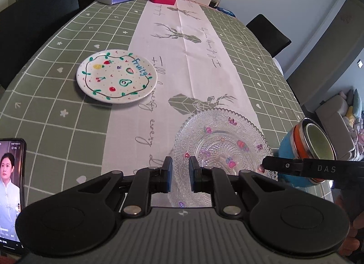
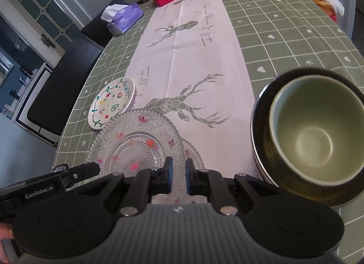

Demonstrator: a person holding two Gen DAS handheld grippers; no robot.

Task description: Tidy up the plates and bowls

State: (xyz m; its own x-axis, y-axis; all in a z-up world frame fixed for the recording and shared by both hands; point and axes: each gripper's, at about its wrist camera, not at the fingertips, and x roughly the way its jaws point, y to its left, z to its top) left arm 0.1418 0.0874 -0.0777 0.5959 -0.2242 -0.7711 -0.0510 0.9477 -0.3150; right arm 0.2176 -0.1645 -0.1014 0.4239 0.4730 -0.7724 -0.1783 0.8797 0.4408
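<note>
1. The left gripper (image 1: 180, 174) has its blue-padded jaws drawn close on the near rim of a clear beaded glass plate (image 1: 218, 145), which carries small coloured fruit stickers and is gripped at its edge.
2. The right gripper (image 2: 178, 175) is likewise nearly closed, pinching the same glass plate (image 2: 136, 143) at its rim, beside the left gripper's finger (image 2: 77, 173).
3. The glass plate sits over the pale pink table runner (image 1: 188, 64) with deer prints, at the near end of the table.
4. A white "Fruity" plate (image 1: 116, 75) with painted fruit lies flat on the green checked tablecloth (image 1: 56, 59), left of the runner and apart from the glass plate.
5. A green-lined bowl (image 2: 314, 134) nested in a darker bowl stands to the right, just beside the right gripper.
6. A phone (image 1: 11, 191) stands at the left edge.
</note>
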